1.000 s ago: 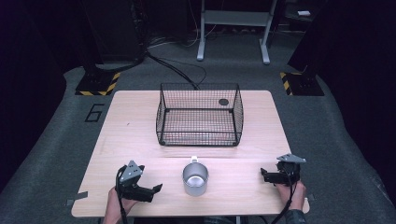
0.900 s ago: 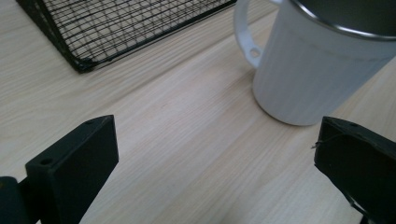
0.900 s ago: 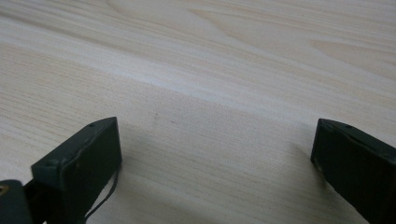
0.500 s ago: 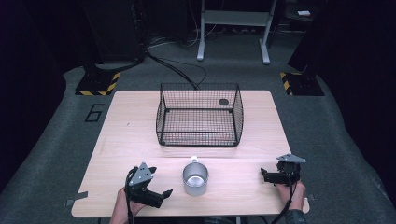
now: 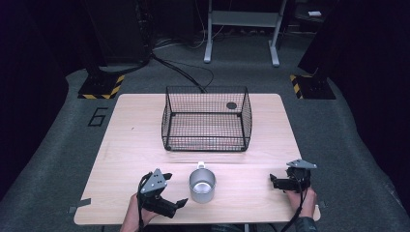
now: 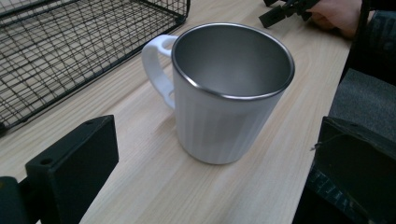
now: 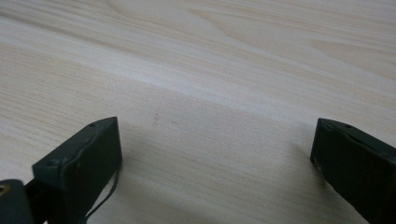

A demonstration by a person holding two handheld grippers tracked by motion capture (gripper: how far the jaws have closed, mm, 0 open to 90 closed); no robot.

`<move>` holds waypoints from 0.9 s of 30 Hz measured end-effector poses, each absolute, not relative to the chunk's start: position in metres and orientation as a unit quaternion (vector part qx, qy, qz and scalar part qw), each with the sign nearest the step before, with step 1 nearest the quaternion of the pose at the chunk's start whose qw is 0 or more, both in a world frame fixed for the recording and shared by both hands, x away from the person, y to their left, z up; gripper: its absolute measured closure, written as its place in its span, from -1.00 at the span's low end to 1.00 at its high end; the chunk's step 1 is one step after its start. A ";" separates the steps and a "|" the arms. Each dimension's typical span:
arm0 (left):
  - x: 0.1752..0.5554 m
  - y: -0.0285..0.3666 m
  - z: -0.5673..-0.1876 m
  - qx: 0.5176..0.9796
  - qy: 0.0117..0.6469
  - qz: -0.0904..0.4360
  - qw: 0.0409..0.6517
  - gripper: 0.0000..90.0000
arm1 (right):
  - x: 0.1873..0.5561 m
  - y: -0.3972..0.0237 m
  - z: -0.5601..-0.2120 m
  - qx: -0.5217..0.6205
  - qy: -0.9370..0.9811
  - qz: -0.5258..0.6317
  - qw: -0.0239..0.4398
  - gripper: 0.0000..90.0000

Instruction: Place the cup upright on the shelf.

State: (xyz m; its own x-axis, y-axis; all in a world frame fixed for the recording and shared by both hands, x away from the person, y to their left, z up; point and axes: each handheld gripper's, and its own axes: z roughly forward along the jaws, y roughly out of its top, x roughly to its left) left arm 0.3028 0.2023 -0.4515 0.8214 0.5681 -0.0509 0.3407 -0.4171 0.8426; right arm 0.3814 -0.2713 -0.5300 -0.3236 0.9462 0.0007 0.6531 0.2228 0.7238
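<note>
Left gripper view: white steel-lined mug (image 6: 224,93) stands upright just ahead of the wide-open, empty left hand-held gripper (image 6: 210,172).

Its handle (image 6: 159,70) points away toward the wire basket (image 6: 70,51) beyond; a skewed closing could, I judge, nudge the mug along the surface (image 6: 154,186) or tip it. High view adds the right hand-held gripper (image 5: 278,182), well off to the mug's other side, jaws spread, holding nothing.

wooden table (image 5: 135,140), wire basket (image 5: 207,118), steel mug (image 5: 201,184)
</note>
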 end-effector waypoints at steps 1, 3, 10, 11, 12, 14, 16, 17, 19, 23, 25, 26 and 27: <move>0.302 0.200 -0.451 0.832 0.270 0.121 0.470 -1.00 | 0.381 -0.271 -0.530 0.535 0.748 0.320 0.229 -0.96; 0.303 0.196 -0.453 0.832 0.266 0.118 0.472 -1.00 | 0.382 -0.271 -0.530 0.535 0.748 0.320 0.229 -0.96; 0.311 0.176 -0.458 0.838 0.265 0.115 0.463 -1.00 | 0.381 -0.271 -0.530 0.535 0.748 0.320 0.229 -0.96; 0.313 0.173 -0.460 0.836 0.268 0.120 0.463 -1.00 | 0.381 -0.271 -0.530 0.535 0.748 0.320 0.229 -0.96; 0.315 0.171 -0.460 0.838 0.268 0.116 0.461 -1.00 | 0.381 -0.271 -0.530 0.535 0.748 0.320 0.229 -0.96; 0.318 0.166 -0.463 0.839 0.274 0.115 0.456 -1.00 | 0.381 -0.271 -0.530 0.535 0.747 0.321 0.230 -0.96; 0.321 0.163 -0.466 0.837 0.281 0.115 0.456 -1.00 | 0.381 -0.271 -0.530 0.535 0.747 0.321 0.230 -0.96; 0.322 0.161 -0.467 0.837 0.284 0.116 0.453 -1.00 | 0.381 -0.271 -0.530 0.535 0.747 0.321 0.230 -0.96; 0.326 0.157 -0.469 0.838 0.282 0.112 0.454 -1.00 | 0.381 -0.271 -0.530 0.535 0.748 0.320 0.229 -0.96; 0.327 0.150 -0.470 0.841 0.278 0.119 0.448 -1.00 | 0.381 -0.271 -0.530 0.535 0.748 0.320 0.230 -0.96; 0.327 0.146 -0.471 0.838 0.282 0.129 0.448 -1.00 | 0.381 -0.271 -0.530 0.535 0.747 0.321 0.230 -0.96; 0.328 0.145 -0.471 0.840 0.281 0.127 0.447 -1.00 | 0.381 -0.271 -0.530 0.535 0.747 0.321 0.230 -0.96; 0.329 0.144 -0.472 0.840 0.283 0.124 0.446 -1.00 | 0.381 -0.271 -0.530 0.535 0.748 0.320 0.229 -0.96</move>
State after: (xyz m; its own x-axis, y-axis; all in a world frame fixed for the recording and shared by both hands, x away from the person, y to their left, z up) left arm 0.3287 0.1439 -0.4723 0.8092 0.5859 -0.0445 0.3648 -0.4416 0.8197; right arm 0.3815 -0.2713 -0.5299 -0.3234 0.9463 0.0000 0.6531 0.2231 0.7237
